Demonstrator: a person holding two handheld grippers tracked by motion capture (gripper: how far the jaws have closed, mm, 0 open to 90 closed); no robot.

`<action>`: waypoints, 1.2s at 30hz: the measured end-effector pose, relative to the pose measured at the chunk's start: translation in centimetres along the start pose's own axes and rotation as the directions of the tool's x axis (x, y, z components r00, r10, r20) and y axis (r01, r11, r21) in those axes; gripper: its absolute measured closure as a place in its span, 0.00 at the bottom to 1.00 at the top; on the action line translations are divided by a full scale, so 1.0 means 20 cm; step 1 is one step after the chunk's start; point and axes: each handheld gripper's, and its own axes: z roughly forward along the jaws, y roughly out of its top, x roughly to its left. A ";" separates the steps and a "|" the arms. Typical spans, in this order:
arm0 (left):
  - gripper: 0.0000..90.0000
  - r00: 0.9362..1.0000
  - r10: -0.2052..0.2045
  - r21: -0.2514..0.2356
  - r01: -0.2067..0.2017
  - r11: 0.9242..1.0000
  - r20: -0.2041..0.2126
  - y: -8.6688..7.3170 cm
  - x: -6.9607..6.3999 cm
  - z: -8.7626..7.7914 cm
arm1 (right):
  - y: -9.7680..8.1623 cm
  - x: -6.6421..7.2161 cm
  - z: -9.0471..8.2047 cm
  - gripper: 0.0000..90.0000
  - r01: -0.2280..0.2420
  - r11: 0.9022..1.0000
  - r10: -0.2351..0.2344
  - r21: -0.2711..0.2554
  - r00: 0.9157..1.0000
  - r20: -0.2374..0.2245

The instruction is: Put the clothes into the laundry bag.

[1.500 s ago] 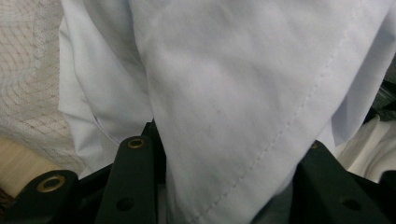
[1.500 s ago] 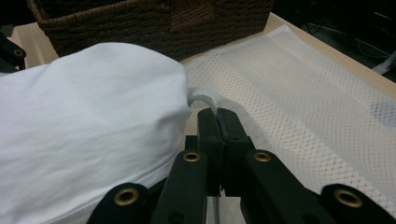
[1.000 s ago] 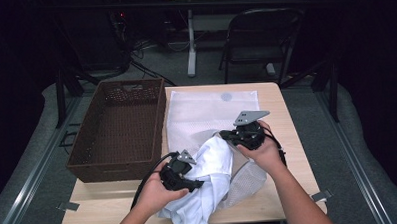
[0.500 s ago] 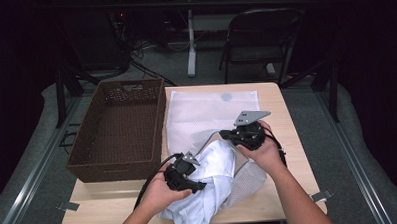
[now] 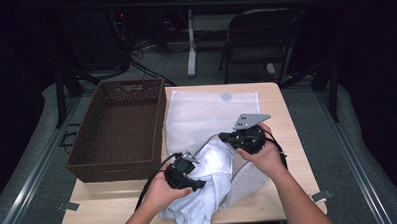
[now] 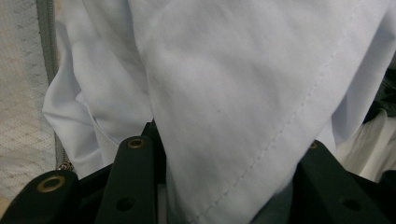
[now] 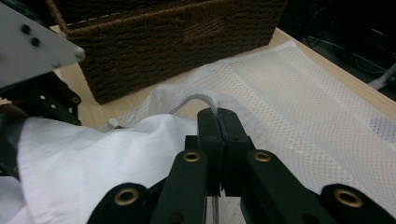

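A white mesh laundry bag point(image 5: 211, 116) lies flat on the wooden counter point(image 5: 287, 119), its far end with a round grey patch pointing away from the person and its near, zippered mouth lifted open. The right tongs point(image 5: 222, 137) are clamped tight on the raised edge of that mouth; in the right gripper view point(image 7: 217, 114) the two black jaws meet with the mesh rim pinched between them. A white shirt point(image 5: 209, 191) sits bunched at the front of the counter, partly pushed into the bag's opening and partly spilling over the counter's near edge. The left tongs point(image 5: 195, 181) grip a fold of this shirt, and in the left gripper view the cloth point(image 6: 243, 93) runs down between the jaws, with the bag's grey zipper tape at the left. A brown wicker basket point(image 5: 87, 146) stands just beside the bag on the left.
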 end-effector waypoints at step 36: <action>0.65 0.993 -0.116 -0.045 0.115 0.992 -0.023 0.18 0.07 -0.04 | 0.01 0.02 -0.03 0.99 0.010 1.000 -0.011 -0.025 1.000 -0.012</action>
